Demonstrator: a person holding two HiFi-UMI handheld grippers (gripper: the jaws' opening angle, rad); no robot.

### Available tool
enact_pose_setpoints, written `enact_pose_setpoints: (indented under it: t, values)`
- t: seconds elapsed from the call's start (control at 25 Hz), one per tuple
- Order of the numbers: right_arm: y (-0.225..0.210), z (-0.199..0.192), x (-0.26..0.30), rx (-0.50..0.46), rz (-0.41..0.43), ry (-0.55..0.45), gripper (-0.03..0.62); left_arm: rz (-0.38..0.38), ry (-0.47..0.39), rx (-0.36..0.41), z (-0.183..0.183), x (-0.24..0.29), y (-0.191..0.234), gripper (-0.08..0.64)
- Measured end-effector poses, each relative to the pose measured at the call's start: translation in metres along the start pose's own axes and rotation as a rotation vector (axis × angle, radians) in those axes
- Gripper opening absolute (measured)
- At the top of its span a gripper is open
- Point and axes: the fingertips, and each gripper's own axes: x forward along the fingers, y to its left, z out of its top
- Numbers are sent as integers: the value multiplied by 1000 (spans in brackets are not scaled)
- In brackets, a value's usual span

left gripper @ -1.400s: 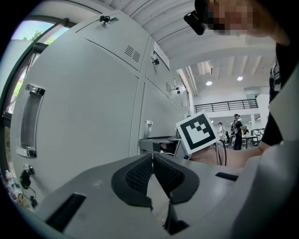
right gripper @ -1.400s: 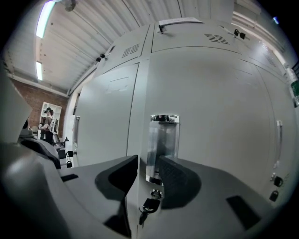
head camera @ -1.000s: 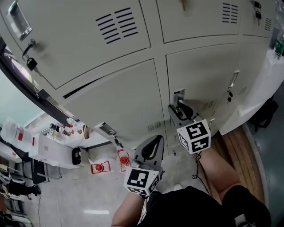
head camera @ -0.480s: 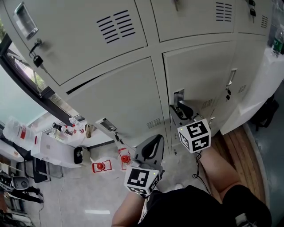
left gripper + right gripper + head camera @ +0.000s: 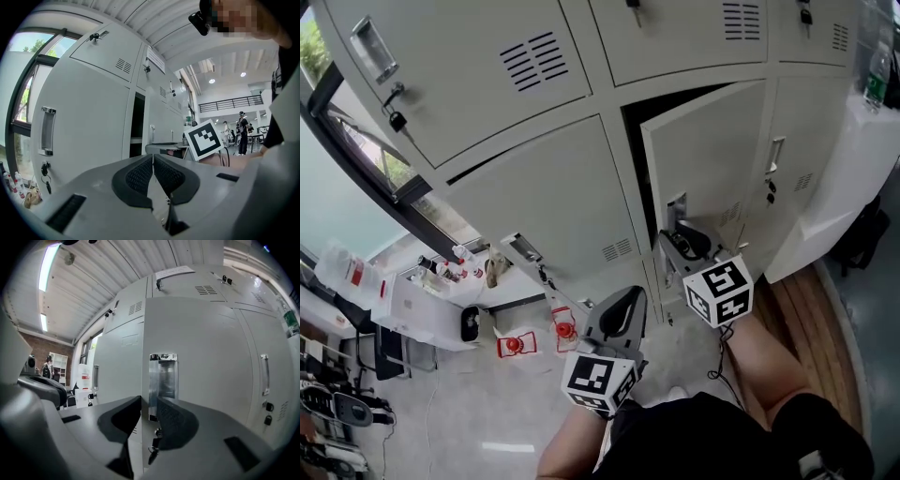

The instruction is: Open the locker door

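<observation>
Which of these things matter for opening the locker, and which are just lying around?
In the job: locker door, ajar; its handle; right gripper, jaws just closed on the door's edge.
Just lying about: left gripper, shut and empty; red objects on the floor; key in the upper locker.

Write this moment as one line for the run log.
locker door partly open | right gripper jaws just closing, clamped on door edge at handle | left gripper shut, empty

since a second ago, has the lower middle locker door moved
Yes. The locker door has swung outward, away from the fixed door to its left; a dark gap now shows along its top and left edge.
</observation>
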Motion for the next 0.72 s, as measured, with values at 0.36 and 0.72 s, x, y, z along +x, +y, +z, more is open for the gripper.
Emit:
enact_pose_setpoints:
  t: [0.36, 0.72]
  values:
    - [1, -3, -48, 3, 111, -31, 161, -54, 2, 1, 1, -4, -32, 22]
    - [-11, -9, -100, 11, 70, -25, 170, -170, 9, -11, -4, -9, -56, 22]
